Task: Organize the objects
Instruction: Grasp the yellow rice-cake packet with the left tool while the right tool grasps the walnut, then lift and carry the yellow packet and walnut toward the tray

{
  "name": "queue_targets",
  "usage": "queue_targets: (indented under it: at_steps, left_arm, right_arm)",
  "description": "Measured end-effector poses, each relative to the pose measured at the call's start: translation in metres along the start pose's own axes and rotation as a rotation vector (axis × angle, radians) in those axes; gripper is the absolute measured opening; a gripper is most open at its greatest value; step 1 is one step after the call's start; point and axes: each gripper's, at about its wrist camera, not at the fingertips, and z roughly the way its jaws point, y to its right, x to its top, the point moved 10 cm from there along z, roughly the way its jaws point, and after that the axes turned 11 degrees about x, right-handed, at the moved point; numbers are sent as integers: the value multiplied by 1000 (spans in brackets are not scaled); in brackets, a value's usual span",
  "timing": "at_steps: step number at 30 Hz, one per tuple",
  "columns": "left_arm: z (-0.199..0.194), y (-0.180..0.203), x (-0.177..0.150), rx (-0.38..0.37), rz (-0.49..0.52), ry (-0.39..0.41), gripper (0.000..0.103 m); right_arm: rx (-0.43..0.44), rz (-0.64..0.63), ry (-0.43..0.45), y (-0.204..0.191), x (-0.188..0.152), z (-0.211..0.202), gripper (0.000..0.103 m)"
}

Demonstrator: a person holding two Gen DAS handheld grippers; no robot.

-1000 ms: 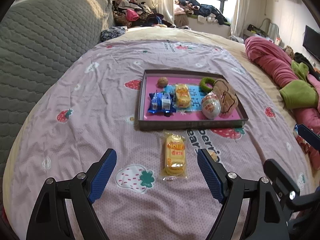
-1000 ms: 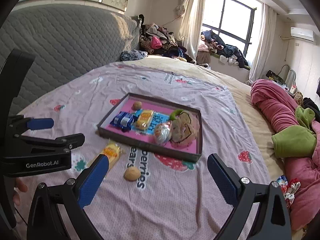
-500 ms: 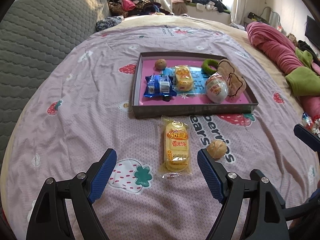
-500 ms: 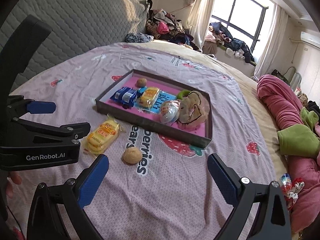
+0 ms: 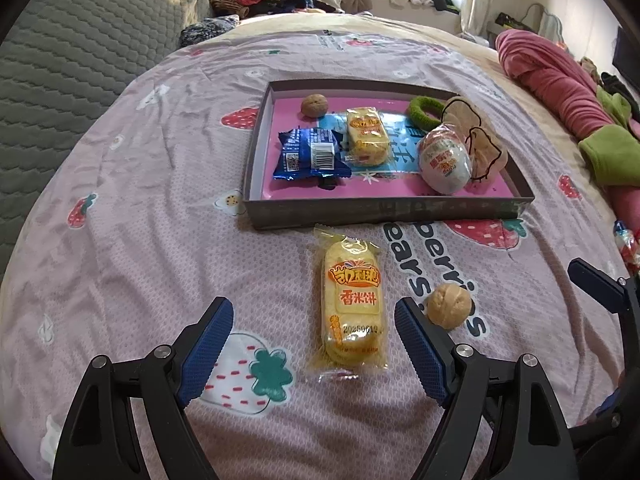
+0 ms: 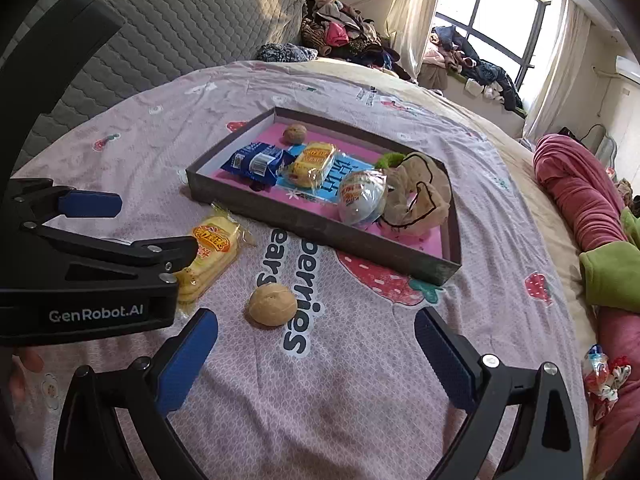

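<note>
Left wrist view: we noted the rice cracker packet [image 5: 352,304] on the bedspread [image 5: 140,248], just short of the tray [image 5: 384,209], straight ahead between the fingers.
Long axis: ran away from us — along the fingers, narrow side across the gap.
Left gripper [image 5: 314,346]: jaws wide apart, empty, low, nearer.
Right gripper [image 6: 316,354]: jaws apart, empty; walnut [image 6: 273,304] just ahead-left.
</note>
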Motion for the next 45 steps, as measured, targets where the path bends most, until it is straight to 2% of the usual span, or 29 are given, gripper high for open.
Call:
queue_targets:
  at_steps: [13, 17, 21, 26, 29, 31, 32, 34, 35, 37, 39, 45]
  left_arm:
    - [33, 11, 5, 11, 12, -53, 84]
    - [44, 12, 6, 9, 9, -72, 84]
    - [54, 13, 8, 7, 6, -87, 84]
    - [63, 13, 8, 9, 3, -101, 84]
    - [66, 15, 4, 20, 23, -102, 84]
    - [66, 16, 4, 18, 27, -100, 83]
    - [66, 15, 4, 13, 23, -98, 82]
    - [64, 15, 4, 1, 19, -97, 69]
    - [64, 15, 3, 0, 21, -96, 65]
    - [63, 16, 3, -9, 24, -97, 48]
    - [60, 16, 2, -18, 26, -96, 38]
    - [53, 14, -3, -25, 29, -91, 38]
  right_arm:
    - [20, -2, -38, 0, 2, 34, 99]
    - [33, -4, -55, -2, 2, 47, 95]
    - [44, 2, -78, -2, 1, 60, 89]
    - [84, 21, -89, -3, -1, 74, 75]
    - [108, 26, -87, -5, 0, 75, 66]
    - [123, 23, -86, -7, 0, 76, 54]
    - [132, 19, -82, -9, 0, 76, 51]
    - [145, 20, -68, -11, 1, 73, 38]
    - [150, 27, -66, -10, 0, 73, 35]
    - [157, 41, -63, -8, -1, 70, 35]
    - [156, 46, -58, -7, -2, 66, 35]
    - [160, 61, -45, -6, -7, 54, 35]
